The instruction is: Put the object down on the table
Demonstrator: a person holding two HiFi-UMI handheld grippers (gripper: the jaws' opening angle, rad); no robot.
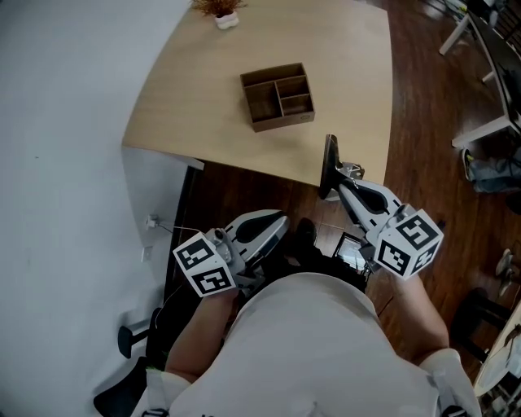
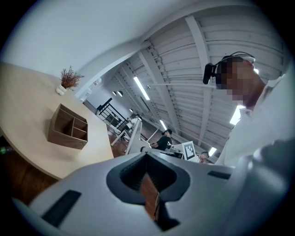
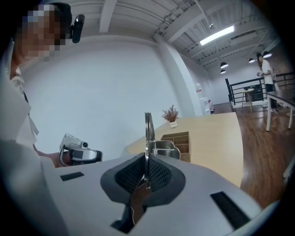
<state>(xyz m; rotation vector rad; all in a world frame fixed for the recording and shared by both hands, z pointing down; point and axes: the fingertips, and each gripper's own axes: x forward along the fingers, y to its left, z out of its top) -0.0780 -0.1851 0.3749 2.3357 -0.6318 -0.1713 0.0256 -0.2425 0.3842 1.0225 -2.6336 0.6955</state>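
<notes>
The right gripper (image 3: 146,174) is clamped on the lower edge of the object (image 3: 148,131), a thin metal piece seen edge-on and standing straight up out of the jaws, with a rounded steel part just behind it. What the object is cannot be told. The upright pinch probably keeps its base free to meet the surface first. It hangs in the air, not yet on the table (image 1: 203,98), whose near edge lies just ahead of this gripper and below it. The left gripper (image 2: 150,182) sits close to the person's body, to the left of the right one and further back. Its jaws are pressed together on nothing, likely parked out of the way. Further ahead and to the left stands a wooden compartment box (image 1: 278,96), and beyond it a small potted plant (image 1: 220,12) at the far edge
</notes>
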